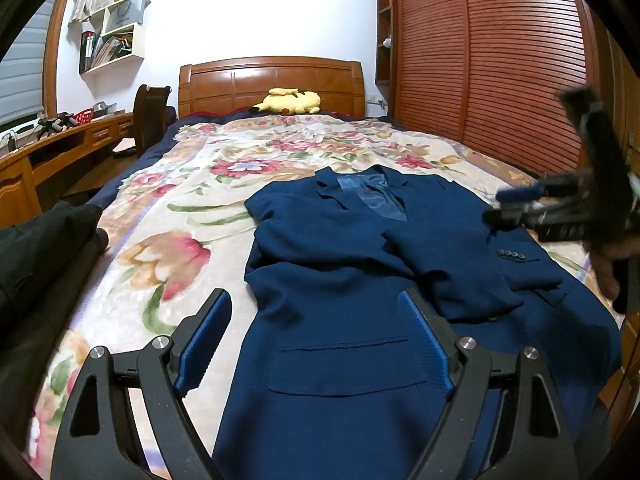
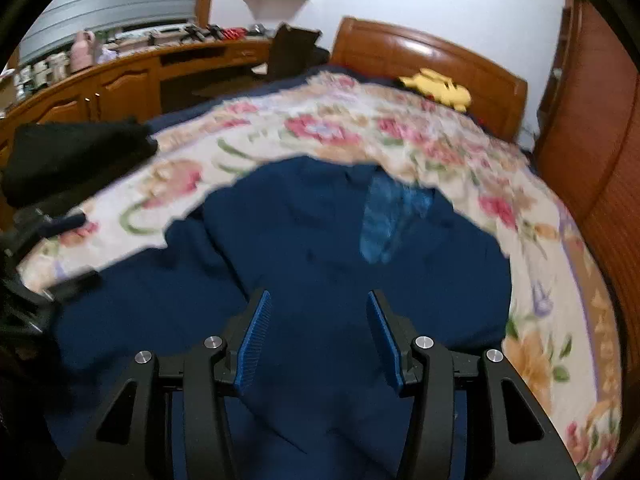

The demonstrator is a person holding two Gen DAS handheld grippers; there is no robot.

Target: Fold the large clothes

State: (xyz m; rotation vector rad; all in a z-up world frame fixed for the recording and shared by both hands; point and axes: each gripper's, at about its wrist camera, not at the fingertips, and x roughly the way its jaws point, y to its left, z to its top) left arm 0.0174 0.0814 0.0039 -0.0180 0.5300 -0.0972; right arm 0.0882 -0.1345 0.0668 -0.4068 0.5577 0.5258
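1. The blue jacket [image 1: 360, 272] lies flat, front up, on the flowered blanket [image 1: 168, 216], with its collar toward the headboard [image 1: 272, 80]. One sleeve [image 1: 472, 264] is already laid across the chest.
2. The left gripper [image 1: 320, 344] hangs over the hem part of the jacket, on the side far from the headboard. Its fingers are wide apart and hold nothing.
3. The right gripper [image 2: 320, 336] is above the middle of the jacket. Its fingers are about half apart, with no cloth between them.
4. I think the next move is a new grasp for the next fold. It is better to take the edge of the cloth with both grippers together and to lift it evenly, so that the laid sleeve does not slip.
5. The blanket is soft and may wrinkle under the jacket.
6. A yellow plush toy [image 1: 290, 101] lies just before the headboard. A desk [image 1: 60, 148] stands at one side of the headboard and a wardrobe [image 1: 500, 68] at the other.
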